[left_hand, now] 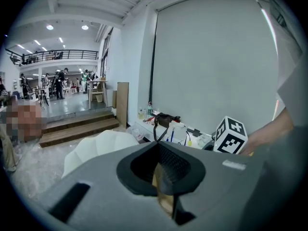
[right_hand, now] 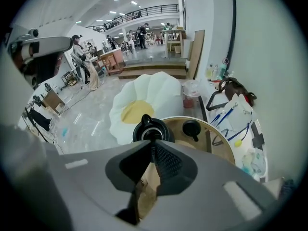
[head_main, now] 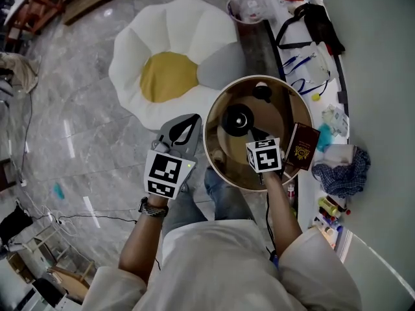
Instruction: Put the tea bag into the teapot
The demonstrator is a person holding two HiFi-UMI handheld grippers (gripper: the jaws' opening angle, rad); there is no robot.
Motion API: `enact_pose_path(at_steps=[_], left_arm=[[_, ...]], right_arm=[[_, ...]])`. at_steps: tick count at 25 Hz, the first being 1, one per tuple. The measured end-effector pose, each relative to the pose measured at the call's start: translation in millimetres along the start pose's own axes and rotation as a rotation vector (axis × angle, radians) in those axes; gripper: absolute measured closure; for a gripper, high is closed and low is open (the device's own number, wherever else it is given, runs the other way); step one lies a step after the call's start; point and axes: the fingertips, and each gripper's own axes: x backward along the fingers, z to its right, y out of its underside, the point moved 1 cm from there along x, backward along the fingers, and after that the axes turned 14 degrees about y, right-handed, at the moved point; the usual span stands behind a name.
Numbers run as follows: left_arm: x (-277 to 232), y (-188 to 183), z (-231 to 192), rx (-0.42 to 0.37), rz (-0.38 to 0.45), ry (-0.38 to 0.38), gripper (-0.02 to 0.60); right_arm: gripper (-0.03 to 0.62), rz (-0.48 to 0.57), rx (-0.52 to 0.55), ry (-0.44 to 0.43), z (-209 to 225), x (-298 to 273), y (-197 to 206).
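Note:
A black teapot (head_main: 238, 118) stands without its lid on a round wooden tray (head_main: 214, 155); the black lid (head_main: 262, 91) lies behind it. My right gripper (head_main: 255, 135) hovers just short of the teapot (right_hand: 153, 129), shut on a tan paper tea bag (right_hand: 147, 186) that hangs between its jaws. My left gripper (head_main: 189, 123) is left of the tray, over the floor, level and apart from the pot. It is shut on a thin tan paper piece (left_hand: 163, 198), seemingly a wrapper. In the right gripper view the lid (right_hand: 192, 128) sits right of the pot.
A dark red tea box (head_main: 302, 146) lies at the tray's right rim. A white ledge (head_main: 324, 63) along the wall carries a bag, pens and a blue cloth (head_main: 342, 170). A large flower-shaped cushion (head_main: 168, 63) lies on the floor behind. The person's knees are below the tray.

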Motion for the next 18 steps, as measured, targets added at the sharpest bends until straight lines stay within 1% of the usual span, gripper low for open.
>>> enact_pose_path(at_steps=[6, 9, 14, 18], left_arm=[[10, -15, 15, -0.023, 0.013, 0.028, 0.583], [16, -24, 21, -0.023, 0.029, 0.046, 0.583], [29, -43, 33, -0.032, 0.076, 0.077, 0.583], [47, -57, 48, -0.033, 0.125, 0.106, 0.583]], right_arm=[[0.588, 0.068, -0.087, 0.033, 16, 38, -11], [0.588, 0.11, -0.139, 0.057, 27, 63, -18], [0.588, 0.2, -0.202, 0.09, 39, 111, -35], [0.588, 0.276, -0.228, 0.11, 41, 154, -44]])
